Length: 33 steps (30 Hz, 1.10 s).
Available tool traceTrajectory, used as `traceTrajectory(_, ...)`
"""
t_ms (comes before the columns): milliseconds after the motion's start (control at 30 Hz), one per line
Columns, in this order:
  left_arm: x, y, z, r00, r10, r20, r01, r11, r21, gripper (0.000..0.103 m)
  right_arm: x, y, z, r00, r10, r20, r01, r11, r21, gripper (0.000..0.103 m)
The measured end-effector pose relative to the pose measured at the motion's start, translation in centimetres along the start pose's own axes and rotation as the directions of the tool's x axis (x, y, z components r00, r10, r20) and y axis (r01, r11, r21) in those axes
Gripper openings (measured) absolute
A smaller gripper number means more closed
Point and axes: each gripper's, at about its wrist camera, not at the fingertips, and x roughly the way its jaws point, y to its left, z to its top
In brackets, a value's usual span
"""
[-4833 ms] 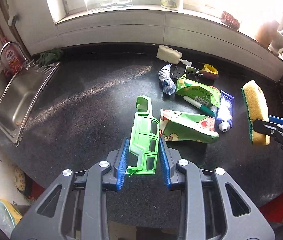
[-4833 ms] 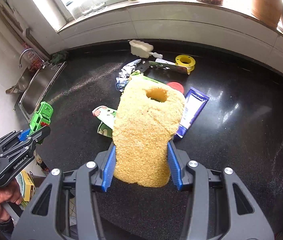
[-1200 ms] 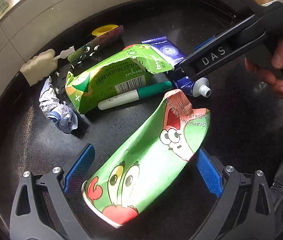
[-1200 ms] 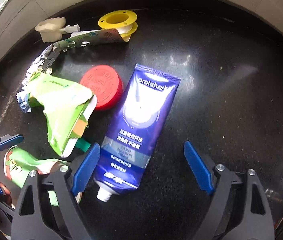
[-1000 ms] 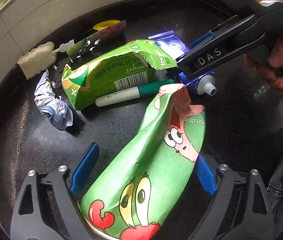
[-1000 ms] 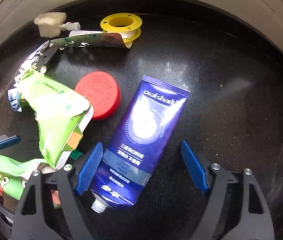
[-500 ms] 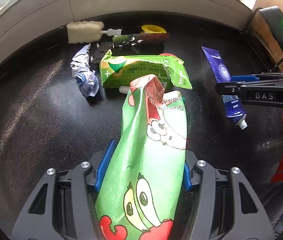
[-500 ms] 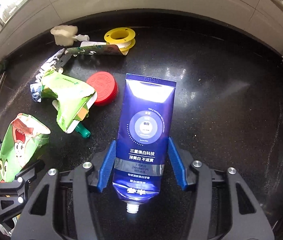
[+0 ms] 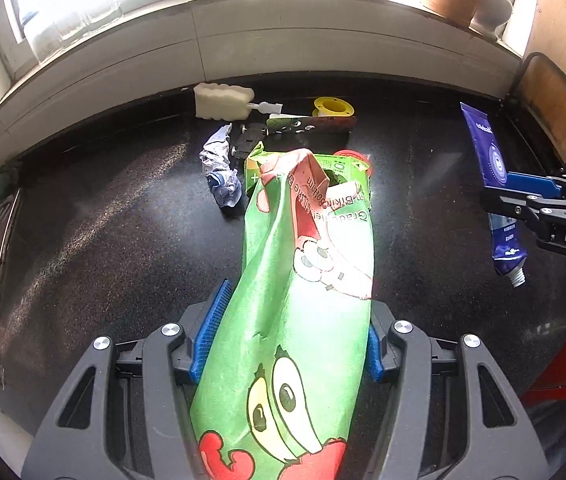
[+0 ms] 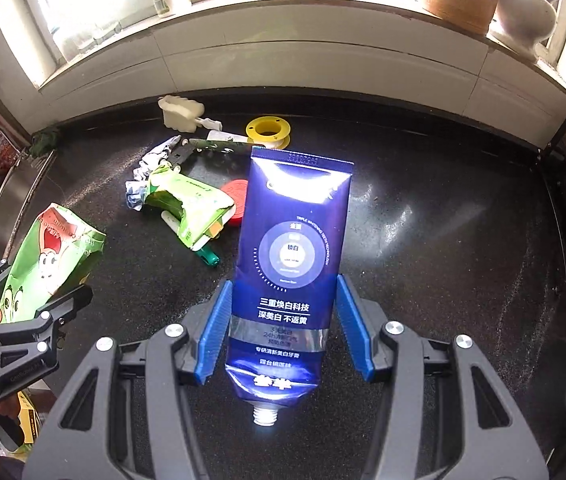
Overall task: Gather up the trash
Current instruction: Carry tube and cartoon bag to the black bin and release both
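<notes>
Left wrist view: the left tool (image 9: 287, 348) clamps the carton (image 9: 303, 300) mid-frame, clear of the worktop (image 9: 103, 248); the right tool (image 10: 283, 330) pinches the tube (image 10: 291, 260) likewise. Each is held by its flat sides, probably for carrying to a bin; other litter lies in the upper centre.

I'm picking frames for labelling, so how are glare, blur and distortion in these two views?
Left wrist view: the window is blown out white, fisheye bends the sill, the cartoon snack bag is sharp. Right wrist view: glare washes out the top of the blue toothpaste tube, reflections streak the black countertop, no motion blur.
</notes>
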Motion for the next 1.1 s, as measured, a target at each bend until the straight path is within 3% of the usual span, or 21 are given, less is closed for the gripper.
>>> traceTrajectory(333, -3.1, 0.7, -1.7, 0.998, 0.046, 0.037, -0.044, 0.998, -0.053, 0.056, -2.9, 2.7, -0.8, 0.998, 0.051, 0.031, -0.047, 0.993, -0.111, 0.053)
traceTrajectory(467, -5.3, 3.0, -3.2, 0.994, 0.086, 0.060, -0.078, 0.989, -0.127, 0.056, -3.9, 6.0, -0.6, 0.993, 0.109, 0.034, -0.100, 0.975, -0.199, 0.053)
traceTrajectory(600, -8.1, 7.0, -6.0, 0.986, 0.154, 0.070, -0.132, 0.961, -0.245, 0.056, -4.3, 11.3, -0.8, 0.982, 0.189, 0.015, -0.175, 0.935, -0.310, 0.053)
traceTrajectory(733, -11.6, 11.8, -11.0, 0.965, 0.257, 0.050, -0.218, 0.896, -0.386, 0.056, -4.5, 18.5, -2.1, 0.955, 0.296, -0.035, -0.281, 0.855, -0.435, 0.053)
traceTrajectory(833, -14.1, 15.2, -15.7, 0.945, 0.328, 0.007, -0.284, 0.826, -0.487, 0.056, -4.7, 24.7, -3.7, 0.918, 0.383, -0.106, -0.378, 0.759, -0.530, 0.053)
traceTrajectory(967, -16.4, 19.1, -22.9, 0.921, 0.383, -0.074, -0.345, 0.711, -0.612, 0.056, -4.6, 32.8, -7.0, 0.856, 0.460, -0.236, -0.498, 0.612, -0.614, 0.053)
traceTrajectory(1100, -17.2, 21.6, -29.6, 0.904, 0.400, -0.149, -0.379, 0.593, -0.710, 0.056, -3.7, 39.9, -11.2, 0.794, 0.472, -0.384, -0.595, 0.469, -0.653, 0.053)
